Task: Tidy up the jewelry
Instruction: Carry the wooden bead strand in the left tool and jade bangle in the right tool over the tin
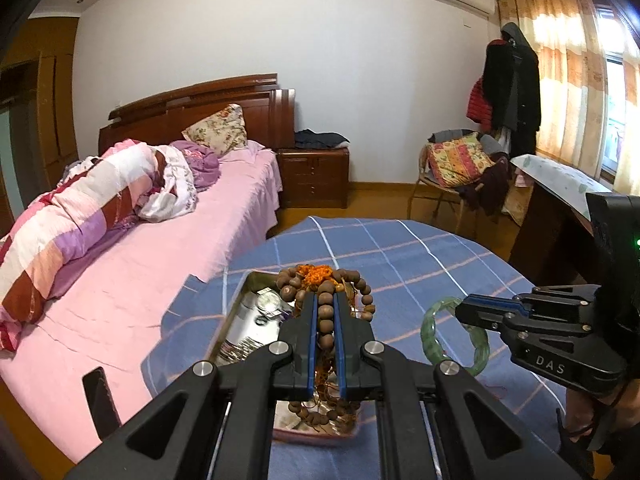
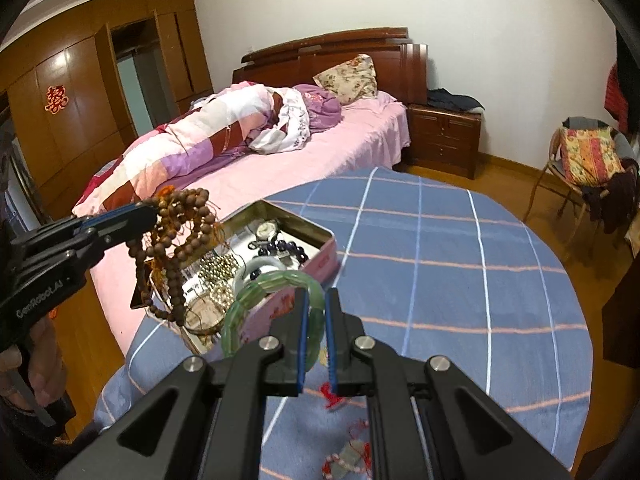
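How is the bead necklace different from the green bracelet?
The brown bead string is many small round beads that hang loose and floppy; the green bangle is one smooth stiff ring. The left gripper pinches the beads; the right gripper pinches the bangle. Both are held up near the open tin.

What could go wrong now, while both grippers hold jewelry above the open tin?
1. The wooden bead strand hangs in loose tangled loops from the left gripper; these may snag on pieces in the tin and drag them out.
2. The right gripper pinches the green bangle at only one spot on its rim, so it could swing or slip.
3. The tin sits near the table edge.
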`<action>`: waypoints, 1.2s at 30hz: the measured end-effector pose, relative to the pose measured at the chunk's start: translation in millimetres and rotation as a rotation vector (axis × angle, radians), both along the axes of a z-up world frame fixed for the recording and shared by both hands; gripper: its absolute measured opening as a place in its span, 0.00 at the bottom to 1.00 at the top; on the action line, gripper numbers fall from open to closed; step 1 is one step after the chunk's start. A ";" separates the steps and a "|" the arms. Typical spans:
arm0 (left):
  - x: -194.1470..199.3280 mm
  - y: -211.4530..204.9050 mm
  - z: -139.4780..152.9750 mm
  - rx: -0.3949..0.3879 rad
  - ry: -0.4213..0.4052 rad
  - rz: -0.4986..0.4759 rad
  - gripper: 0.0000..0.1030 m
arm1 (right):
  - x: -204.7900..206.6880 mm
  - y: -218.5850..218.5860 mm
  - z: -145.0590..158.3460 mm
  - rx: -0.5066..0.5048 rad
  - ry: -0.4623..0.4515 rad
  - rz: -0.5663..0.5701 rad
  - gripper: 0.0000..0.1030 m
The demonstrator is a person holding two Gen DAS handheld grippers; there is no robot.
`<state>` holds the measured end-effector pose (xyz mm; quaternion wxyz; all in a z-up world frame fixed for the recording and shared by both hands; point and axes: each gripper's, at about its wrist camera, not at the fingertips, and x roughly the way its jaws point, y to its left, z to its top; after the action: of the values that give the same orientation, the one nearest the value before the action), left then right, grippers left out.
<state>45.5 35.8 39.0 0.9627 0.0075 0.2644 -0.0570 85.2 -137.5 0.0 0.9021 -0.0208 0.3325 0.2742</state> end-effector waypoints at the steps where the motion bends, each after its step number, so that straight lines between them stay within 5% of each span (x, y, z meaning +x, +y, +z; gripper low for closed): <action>1: 2.3 3.6 1.6 0.003 -0.006 0.007 0.06 | 1.4 2.5 0.8 -0.002 -0.002 0.005 0.10; 12: 35.5 38.1 -0.3 0.014 -0.007 0.070 0.06 | 29.0 39.6 4.5 -0.033 0.005 0.044 0.10; 36: 50.3 61.2 -55.8 0.014 0.155 0.119 0.06 | 38.9 96.3 -30.4 -0.098 0.095 0.143 0.10</action>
<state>95.8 97.0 -16.8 0.9409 -0.0061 0.3387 0.0016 124.2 -41.1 -30.4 0.8613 -0.0755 0.3855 0.3221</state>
